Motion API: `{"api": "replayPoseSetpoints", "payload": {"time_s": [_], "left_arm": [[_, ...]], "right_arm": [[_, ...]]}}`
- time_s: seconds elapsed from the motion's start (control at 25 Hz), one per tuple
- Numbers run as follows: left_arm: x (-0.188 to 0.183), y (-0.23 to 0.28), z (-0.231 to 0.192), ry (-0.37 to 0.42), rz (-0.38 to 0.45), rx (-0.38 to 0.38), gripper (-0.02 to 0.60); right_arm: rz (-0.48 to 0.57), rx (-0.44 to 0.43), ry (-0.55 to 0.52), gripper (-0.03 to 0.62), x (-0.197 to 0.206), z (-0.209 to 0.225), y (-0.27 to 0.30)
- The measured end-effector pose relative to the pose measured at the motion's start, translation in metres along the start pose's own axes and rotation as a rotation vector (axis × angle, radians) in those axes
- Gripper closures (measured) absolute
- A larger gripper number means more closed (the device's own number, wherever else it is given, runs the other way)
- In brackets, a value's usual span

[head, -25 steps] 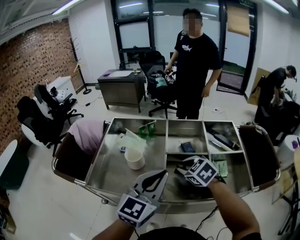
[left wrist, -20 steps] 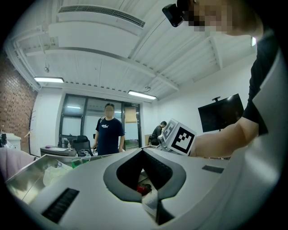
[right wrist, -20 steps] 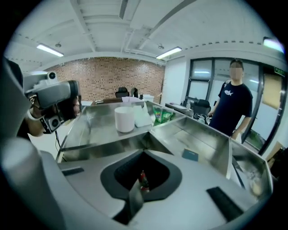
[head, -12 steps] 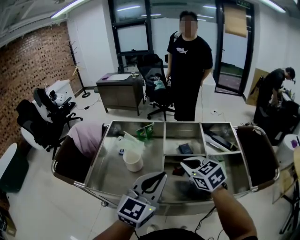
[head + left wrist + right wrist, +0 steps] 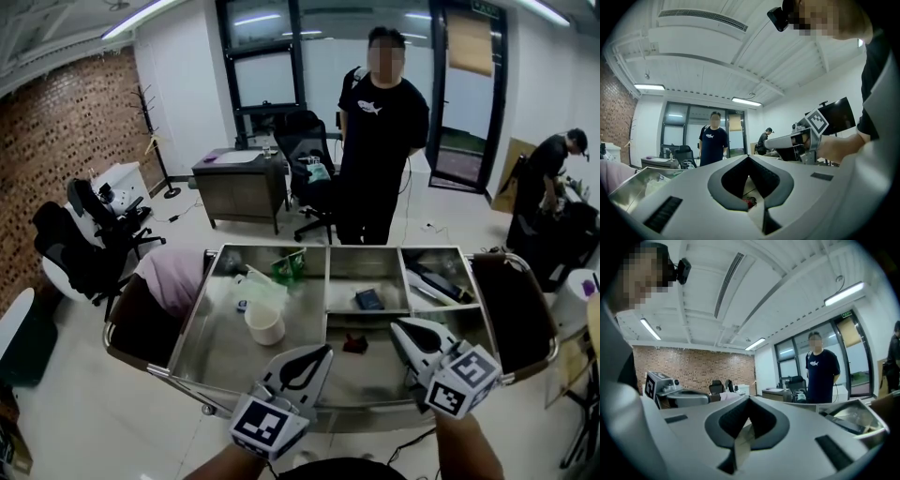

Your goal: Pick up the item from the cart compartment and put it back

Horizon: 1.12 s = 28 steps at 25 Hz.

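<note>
**Both grippers closed above the cart; red item on the compartment floor**

The right gripper is seen over the near right part of the steel cart, pointing roughly level. In the right gripper view its jaws are brought together at the tips, and nothing is made out pinched between the pads. Only a pale strip of background is seen through the slot behind the tips.

The left gripper is held over the cart's near rim, beside the large left compartment. Its jaws are likewise closed tip to tip and no object is clamped.

A small dark-red item is noted lying on the floor of the near middle compartment. It is left of the right gripper's tips, apart from them, and is touched by neither gripper. The same item is glimpsed through the gap of the left gripper in that gripper's view.

Other contents are recorded:
- a white cup upright in the left compartment
- a green packet at that compartment's far end
- a dark flat object in the far middle compartment

A pink cloth is draped at the cart's left end. A standing person is seen beyond the cart.
</note>
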<state>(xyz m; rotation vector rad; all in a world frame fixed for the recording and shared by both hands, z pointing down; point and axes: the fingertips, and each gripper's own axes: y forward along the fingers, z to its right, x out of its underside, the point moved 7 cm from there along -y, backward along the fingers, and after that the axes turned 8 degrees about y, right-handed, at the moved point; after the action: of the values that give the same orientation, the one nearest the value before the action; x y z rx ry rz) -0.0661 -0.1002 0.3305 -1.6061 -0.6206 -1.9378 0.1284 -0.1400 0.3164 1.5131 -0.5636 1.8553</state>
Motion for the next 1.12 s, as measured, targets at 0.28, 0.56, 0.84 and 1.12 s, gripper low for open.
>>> {"api": "replayPoseSetpoints", "payload": {"time_s": [0.28, 0.56, 0.84, 1.12], "left_arm": [[-0.001, -0.001, 0.004, -0.003, 0.009, 0.005, 0.581], [0.001, -0.005, 0.006, -0.008, 0.008, 0.005, 0.581], [0.006, -0.005, 0.01, 0.006, -0.001, 0.003, 0.581], [0.011, -0.003, 0.013, 0.004, -0.017, 0.012, 0.581]], "right_arm": [[0.1, 0.024, 0.039, 0.582, 0.002, -0.005, -0.038], [0.134, 0.065, 0.031, 0.582, 0.021, -0.011, -0.062], [0.125, 0.107, -0.025, 0.582, 0.039, -0.01, -0.065], [0.109, 0.128, -0.009, 0.582, 0.041, -0.008, -0.064]]}}
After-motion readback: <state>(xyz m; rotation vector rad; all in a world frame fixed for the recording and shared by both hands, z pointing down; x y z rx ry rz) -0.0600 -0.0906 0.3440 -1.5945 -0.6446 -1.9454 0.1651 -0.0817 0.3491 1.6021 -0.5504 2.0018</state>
